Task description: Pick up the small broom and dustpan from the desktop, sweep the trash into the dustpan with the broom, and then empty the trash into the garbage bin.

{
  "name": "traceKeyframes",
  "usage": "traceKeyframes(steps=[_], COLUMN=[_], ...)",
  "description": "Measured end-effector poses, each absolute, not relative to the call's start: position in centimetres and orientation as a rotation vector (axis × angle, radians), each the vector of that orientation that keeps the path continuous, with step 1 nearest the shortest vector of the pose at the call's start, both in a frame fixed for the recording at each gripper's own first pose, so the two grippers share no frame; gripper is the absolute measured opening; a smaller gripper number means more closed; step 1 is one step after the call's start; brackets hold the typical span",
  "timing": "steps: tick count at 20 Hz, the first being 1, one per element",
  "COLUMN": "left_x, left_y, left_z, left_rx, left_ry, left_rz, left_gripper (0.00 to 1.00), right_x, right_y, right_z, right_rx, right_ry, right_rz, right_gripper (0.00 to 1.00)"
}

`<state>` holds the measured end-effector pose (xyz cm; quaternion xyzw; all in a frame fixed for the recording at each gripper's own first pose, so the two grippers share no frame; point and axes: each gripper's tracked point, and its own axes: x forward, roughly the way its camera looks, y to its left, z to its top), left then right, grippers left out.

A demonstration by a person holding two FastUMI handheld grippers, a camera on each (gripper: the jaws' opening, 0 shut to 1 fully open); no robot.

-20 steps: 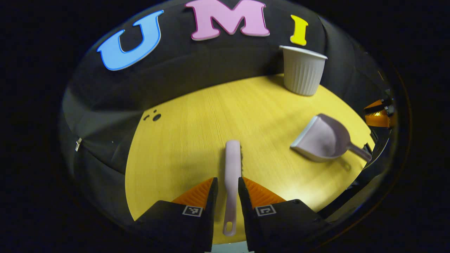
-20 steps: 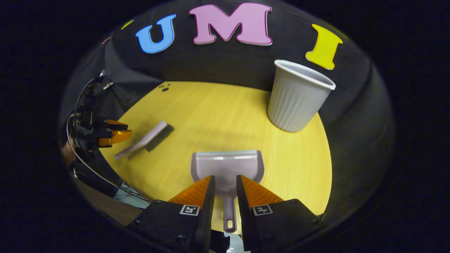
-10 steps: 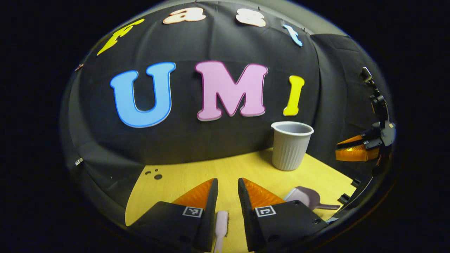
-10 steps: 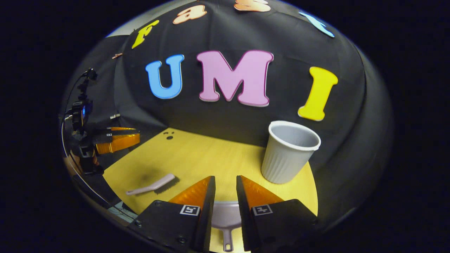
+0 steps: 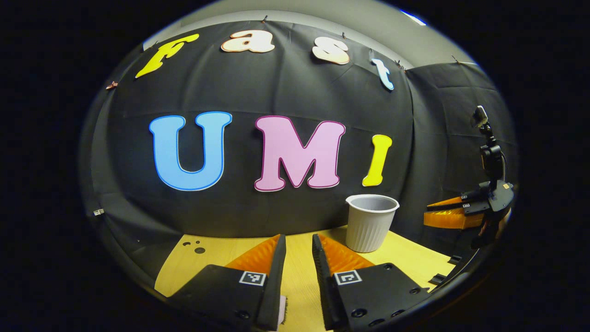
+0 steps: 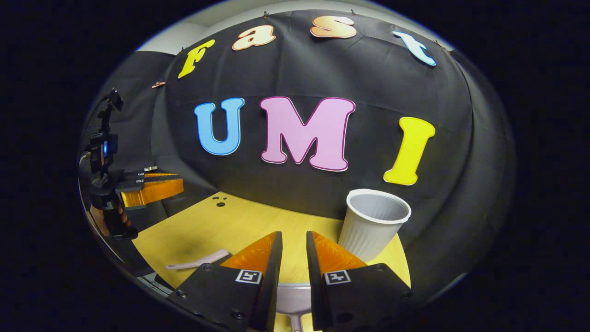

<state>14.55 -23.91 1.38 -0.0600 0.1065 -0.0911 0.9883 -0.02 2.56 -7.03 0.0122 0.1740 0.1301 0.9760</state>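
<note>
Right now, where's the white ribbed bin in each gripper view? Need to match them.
Left gripper view: bin right of centre, on the table's far edge, just beyond the left gripper.
Right gripper view: bin lower right, just right of the right gripper.
Shared landmark: small dark holes in the yellow tabletop's far left corner.

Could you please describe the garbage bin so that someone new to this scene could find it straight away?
Start from the yellow wooden desktop in front of the black cloth wall. At its far right corner, close to the wall, stands the garbage bin: a pale grey, cup-shaped tub with ribbed sides and an open top. It is the one upright thing there; the small broom and dustpan lie flat.
</note>
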Motion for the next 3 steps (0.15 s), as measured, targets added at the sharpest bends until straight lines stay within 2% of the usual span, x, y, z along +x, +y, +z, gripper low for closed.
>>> traceKeyframes(steps=[3], left_x=[14.47], left_y=[-23.91], left_z=[1.51], left_rx=[-0.111], left_ry=[0.22], left_rz=[-0.193], left_gripper=[0.4], right_x=[0.2], right_y=[2.3], right_z=[-7.0], right_rx=[0.036], right_ry=[0.365], right_rz=[0.254], right_gripper=[0.34])
